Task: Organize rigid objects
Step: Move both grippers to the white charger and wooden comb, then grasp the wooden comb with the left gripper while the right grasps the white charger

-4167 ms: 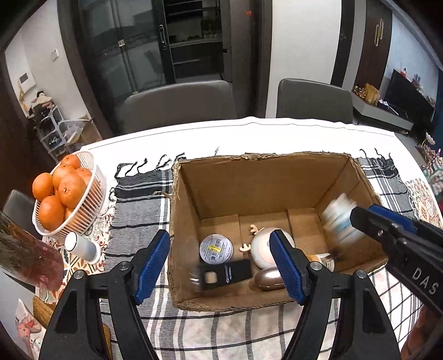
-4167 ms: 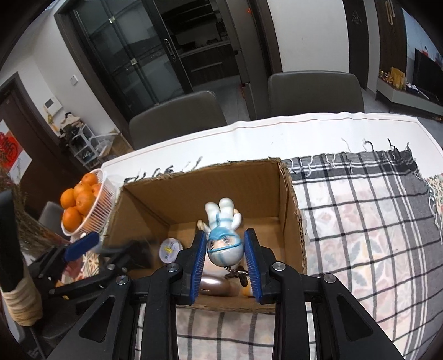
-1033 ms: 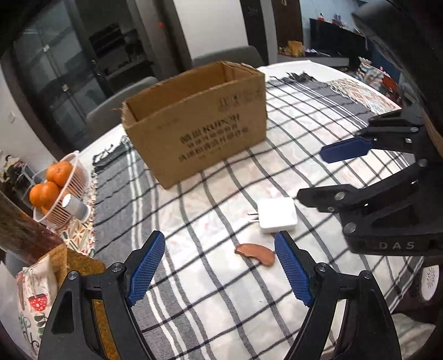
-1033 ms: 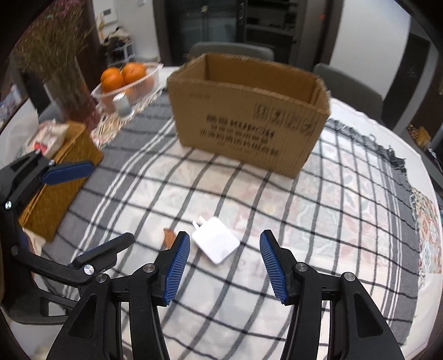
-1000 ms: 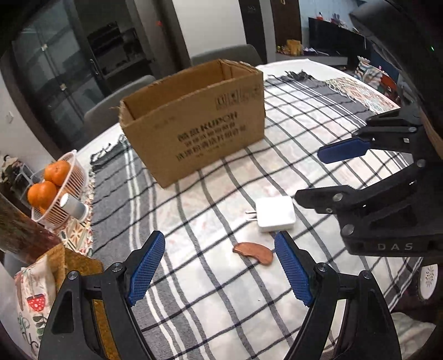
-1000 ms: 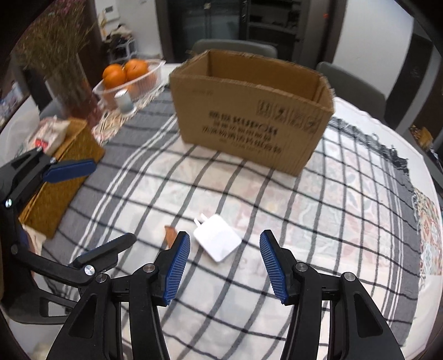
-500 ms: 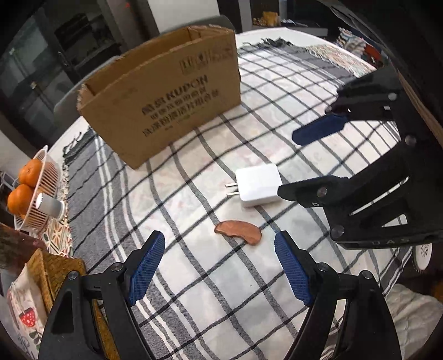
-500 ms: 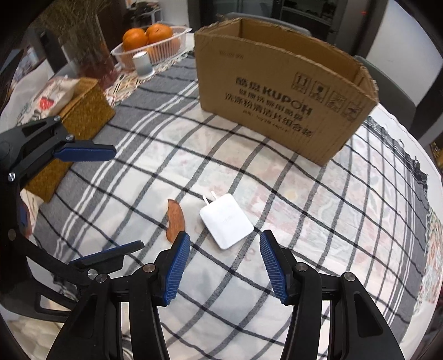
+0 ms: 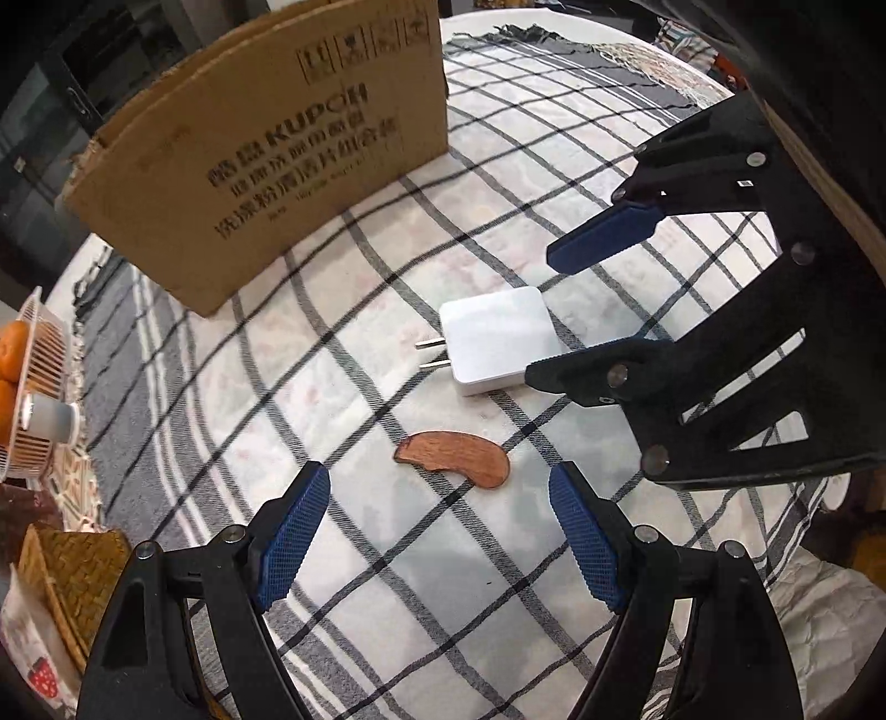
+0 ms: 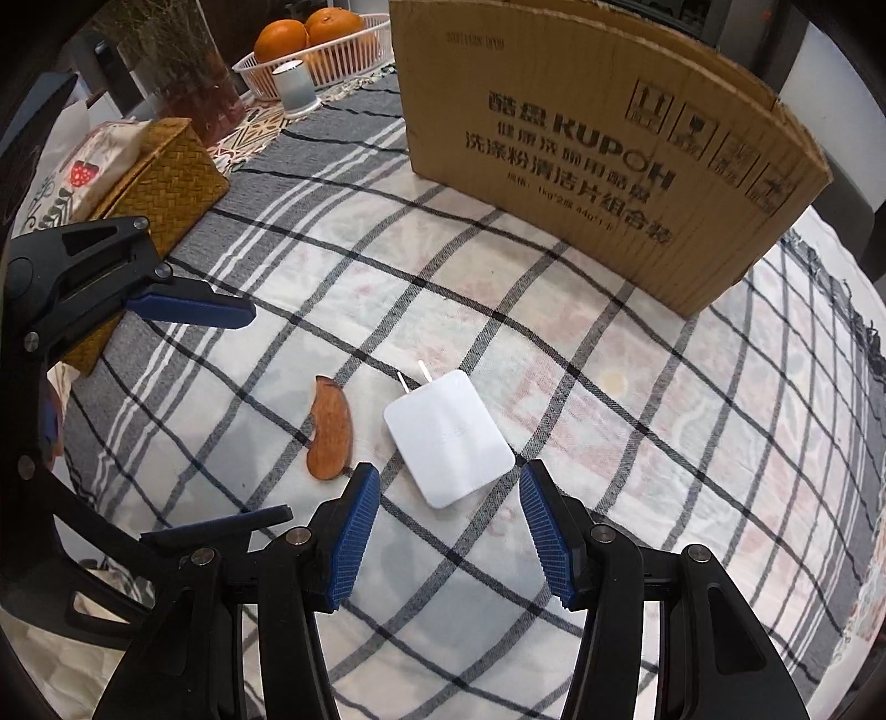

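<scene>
Both grippers are now out of the brown cardboard box (image 10: 598, 160): the left gripper (image 9: 440, 531) approaches the curved brown wooden piece (image 9: 454, 451), the right gripper (image 10: 448, 531), no longer carrying the figurine, nears the flat white plug adapter (image 10: 448, 437).

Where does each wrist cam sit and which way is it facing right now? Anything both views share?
Left wrist: on the left gripper, angled down at the brown wooden piece; its own two blue-padded fingers show, with the right gripper entering from the right.
Right wrist: on the right gripper, angled down at the white charger; its own fingers show, with the left gripper at left.
Shared: charger, wooden piece, cardboard box, plaid cloth, orange basket.
</scene>
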